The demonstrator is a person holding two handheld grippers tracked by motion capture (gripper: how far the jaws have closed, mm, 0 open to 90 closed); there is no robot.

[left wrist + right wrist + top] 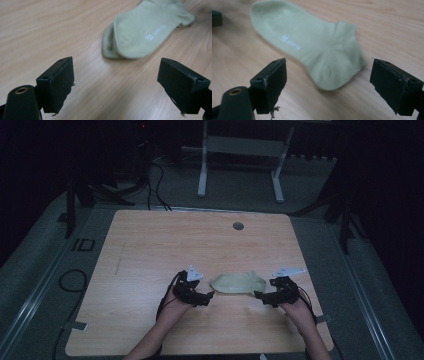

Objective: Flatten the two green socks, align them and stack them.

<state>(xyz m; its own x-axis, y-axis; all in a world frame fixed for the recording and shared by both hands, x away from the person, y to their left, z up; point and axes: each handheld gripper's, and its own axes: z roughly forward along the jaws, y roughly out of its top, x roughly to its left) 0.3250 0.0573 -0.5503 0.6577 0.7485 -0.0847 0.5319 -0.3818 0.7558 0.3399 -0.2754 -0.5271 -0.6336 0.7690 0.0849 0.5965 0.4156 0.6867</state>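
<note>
Nearest the table's (150, 240) front edge, the person's forearms enter, each hand carrying a gripper. The left gripper (206, 298) and right gripper (261, 296) rest toward the front right of the table, tips facing each other. Both sets of jaws stand wide apart, with nothing between them. Between the two grippers, just beyond their tips, lies a pale green sock (238, 283), flat on the wood, touched by neither. A small round grommet (238, 226) sits near the far edge.
</note>
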